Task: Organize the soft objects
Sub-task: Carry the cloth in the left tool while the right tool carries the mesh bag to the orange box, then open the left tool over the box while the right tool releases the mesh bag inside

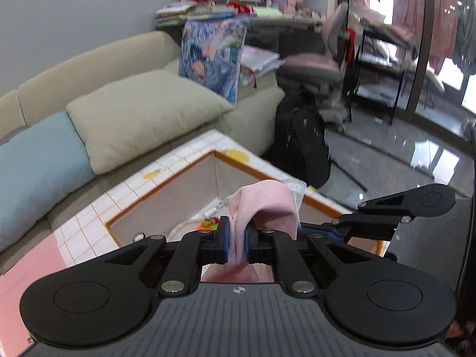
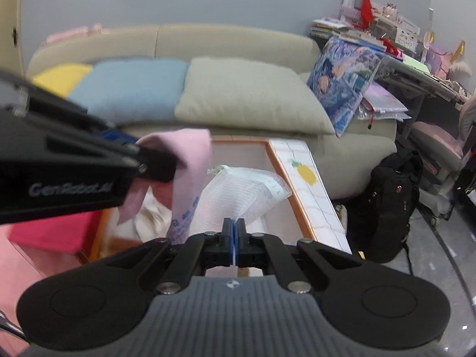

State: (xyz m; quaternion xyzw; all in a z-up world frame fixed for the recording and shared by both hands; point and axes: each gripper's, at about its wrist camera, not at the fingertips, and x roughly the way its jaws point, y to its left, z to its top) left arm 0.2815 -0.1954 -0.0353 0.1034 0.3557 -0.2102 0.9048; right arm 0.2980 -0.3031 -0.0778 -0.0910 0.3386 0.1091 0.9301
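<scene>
Pink cloth [image 1: 261, 205] and white mesh bag [image 2: 244, 192], both limp and light by the look of them, hang over the open tiled box [image 1: 190, 154] before the sofa, so pinch a bunched fold, not an edge. Your left gripper [image 1: 237, 244] nips the cloth; your right gripper [image 2: 235, 242], just beside it, is pressed onto the bag's corner.

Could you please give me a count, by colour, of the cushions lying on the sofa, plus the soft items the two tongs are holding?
Yellow cushion: 1
Light blue cushion: 1
Beige cushion: 1
Pink cloth, in the left tongs: 1
White mesh bag, in the right tongs: 1
Total: 5
</scene>
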